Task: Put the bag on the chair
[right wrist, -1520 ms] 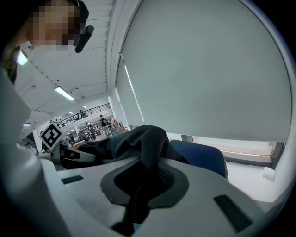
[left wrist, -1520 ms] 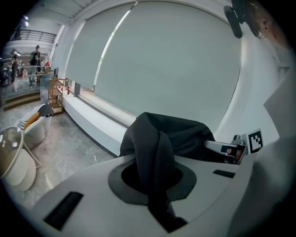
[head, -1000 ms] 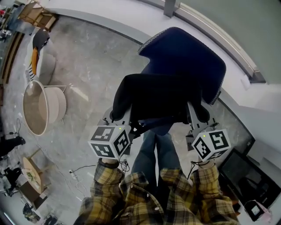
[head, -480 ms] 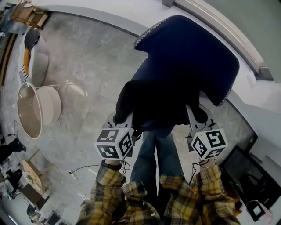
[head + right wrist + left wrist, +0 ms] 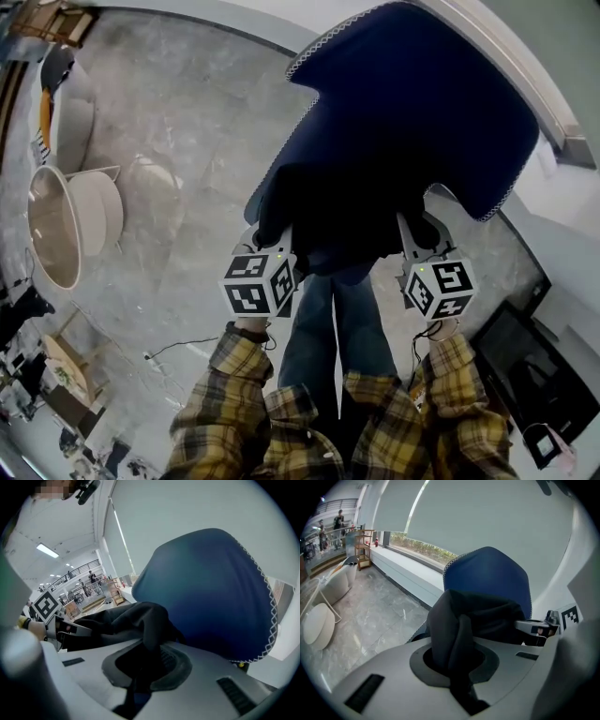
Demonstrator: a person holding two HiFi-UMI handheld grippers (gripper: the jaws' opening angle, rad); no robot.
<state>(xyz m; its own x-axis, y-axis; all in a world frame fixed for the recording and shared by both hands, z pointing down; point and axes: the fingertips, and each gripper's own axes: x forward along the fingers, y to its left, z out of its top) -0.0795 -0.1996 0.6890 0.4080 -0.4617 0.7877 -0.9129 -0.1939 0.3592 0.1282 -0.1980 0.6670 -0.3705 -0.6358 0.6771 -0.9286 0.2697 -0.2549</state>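
Observation:
A black bag hangs between my two grippers, held in front of a dark blue chair with white stitched edging. My left gripper is shut on the bag's left edge; the black cloth bunches up between its jaws. My right gripper is shut on the bag's right edge, where the fabric folds into the jaws. The chair's back rises right behind the bag in the left gripper view, and it fills the right gripper view. The bag hides the chair's seat in the head view.
A marbled grey floor spreads to the left. A round beige chair with a white frame stands at far left. A low white window ledge runs behind the blue chair. A dark monitor sits at lower right. The person's jeans are below the bag.
Both grippers with the bag have moved closer to the chair, which now looms larger and nearer at the top of the head view. The grip on the bag is unchanged.

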